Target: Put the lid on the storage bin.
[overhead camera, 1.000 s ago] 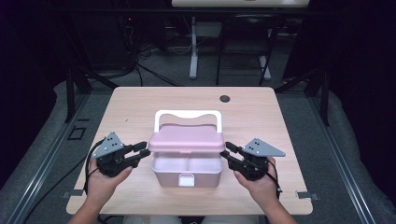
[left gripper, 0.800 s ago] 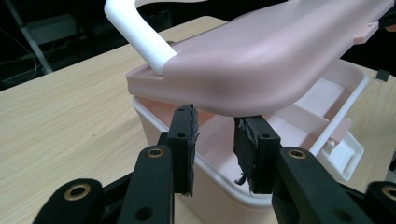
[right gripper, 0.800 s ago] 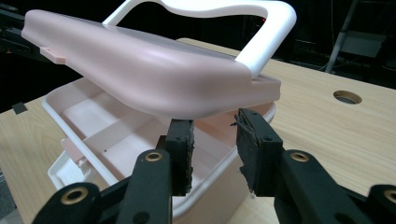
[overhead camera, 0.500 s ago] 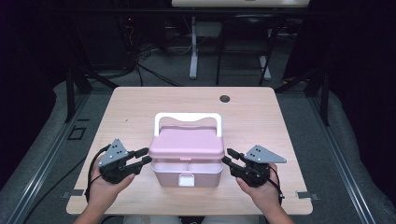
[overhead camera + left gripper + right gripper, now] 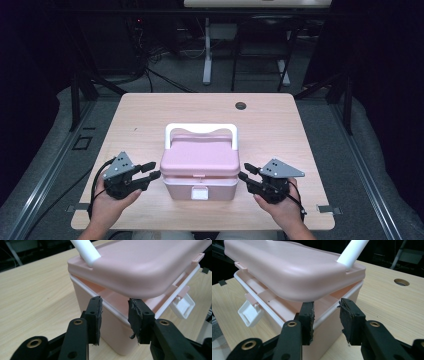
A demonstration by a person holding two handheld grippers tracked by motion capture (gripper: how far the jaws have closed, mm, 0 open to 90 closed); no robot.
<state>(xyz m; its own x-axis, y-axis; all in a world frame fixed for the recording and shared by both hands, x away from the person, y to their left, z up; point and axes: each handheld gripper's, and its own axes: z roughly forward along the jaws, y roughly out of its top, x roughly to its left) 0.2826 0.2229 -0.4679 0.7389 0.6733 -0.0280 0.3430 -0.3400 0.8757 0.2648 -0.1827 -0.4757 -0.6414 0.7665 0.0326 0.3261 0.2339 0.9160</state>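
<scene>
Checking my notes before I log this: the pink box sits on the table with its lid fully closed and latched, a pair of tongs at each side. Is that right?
Not quite. The pink box sits on the table with tongs at each side, but its lid is raised off the rim and the white latch hangs loose, as the left gripper view shows.

We look down on a pale wood-grain rectangular table (image 5: 150, 115) with a round cable hole (image 5: 241, 106), standing on grey carpet floor (image 5: 50, 150); beyond it, in a dark room, black cables (image 5: 150, 75) trail past a white desk leg (image 5: 207, 55).
</scene>
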